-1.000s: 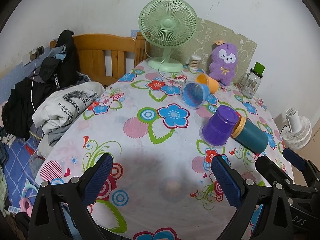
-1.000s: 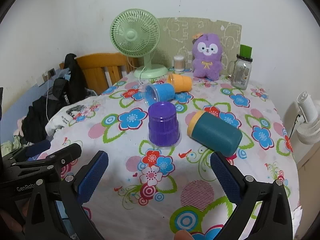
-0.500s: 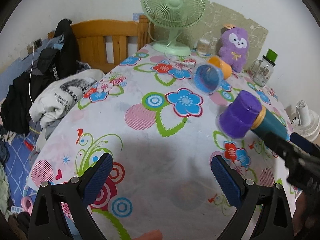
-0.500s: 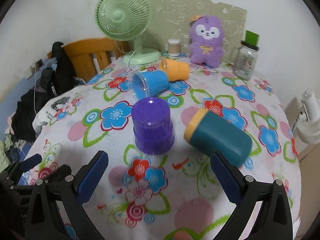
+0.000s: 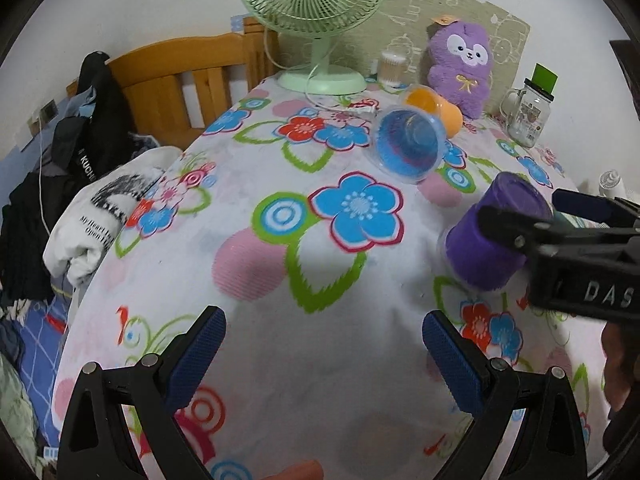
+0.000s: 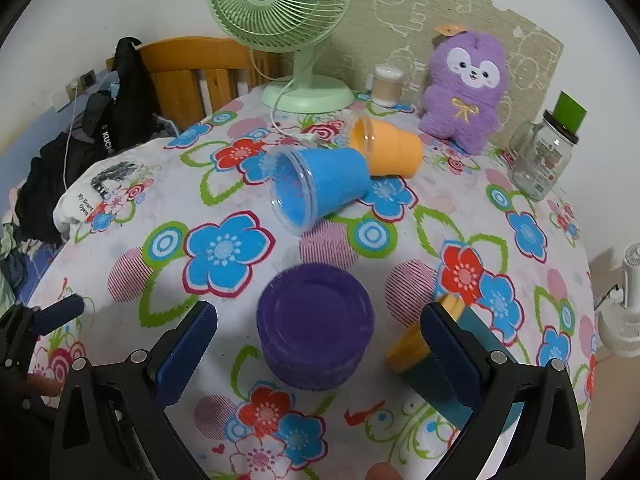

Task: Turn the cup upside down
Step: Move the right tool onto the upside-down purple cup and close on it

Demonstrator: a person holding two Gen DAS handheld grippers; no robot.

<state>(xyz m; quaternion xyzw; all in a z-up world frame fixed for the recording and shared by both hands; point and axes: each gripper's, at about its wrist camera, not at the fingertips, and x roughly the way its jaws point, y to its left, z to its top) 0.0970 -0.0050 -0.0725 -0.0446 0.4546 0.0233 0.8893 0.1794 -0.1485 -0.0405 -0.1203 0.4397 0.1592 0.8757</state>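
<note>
Right hand-held gripper (image 6: 318, 354) now nearer, wide open around fuzzy purple cup (image 6: 316, 324), left hand-held gripper (image 5: 324, 354) open, empty

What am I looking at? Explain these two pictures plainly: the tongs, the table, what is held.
A person holds tongs in each hand, each with a camera looking forward: one picture from the left tongs, one from the right tongs. On the flowered table: a purple cup upside down, a blue cup and an orange cup on their sides, a bottle, a fan, a plush toy. Both tongs are open; the right ones straddle the purple cup. Nothing is held.
</note>
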